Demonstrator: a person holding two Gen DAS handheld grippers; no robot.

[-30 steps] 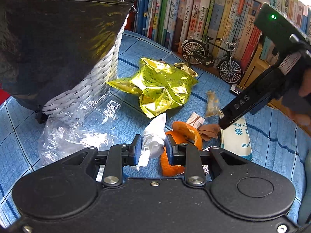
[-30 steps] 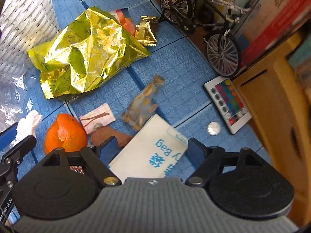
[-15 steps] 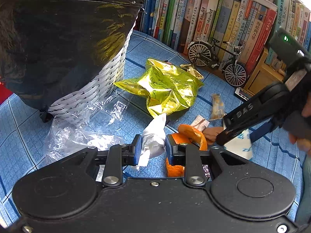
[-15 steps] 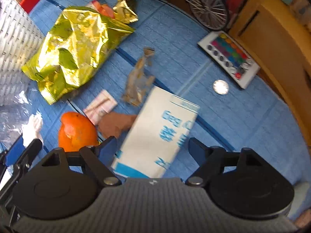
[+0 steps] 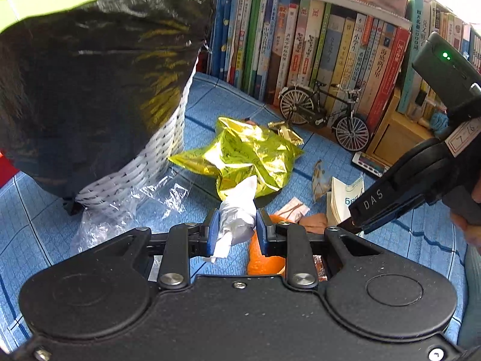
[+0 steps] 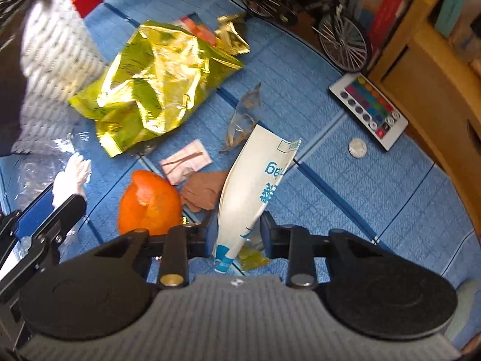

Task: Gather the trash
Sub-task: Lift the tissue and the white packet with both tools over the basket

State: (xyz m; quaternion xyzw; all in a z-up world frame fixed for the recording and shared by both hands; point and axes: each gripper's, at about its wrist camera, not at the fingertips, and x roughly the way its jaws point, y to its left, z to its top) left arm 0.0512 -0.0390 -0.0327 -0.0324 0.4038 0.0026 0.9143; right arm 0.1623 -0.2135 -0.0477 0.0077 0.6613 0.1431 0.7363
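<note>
Beside the white woven basket (image 5: 144, 162) lined with a black bag, the left tongs (image 5: 236, 231) grip a crumpled white tissue (image 5: 237, 210). The right tongs (image 6: 239, 234) have just been closing on a buckled white paper bag with blue print (image 6: 255, 180); held by 1 edge, it could slip back onto the blue tabletop (image 6: 360, 198).

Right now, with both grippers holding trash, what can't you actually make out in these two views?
- Inside of the lined wicker bin: left wrist view, hidden by its black liner.
- Orange peel: left wrist view, mostly behind the left gripper holding the tissue.
- Print on the white paper bag: right wrist view, curled in the right gripper.
- Bin: right wrist view, blurred, cut by the frame edge.
</note>
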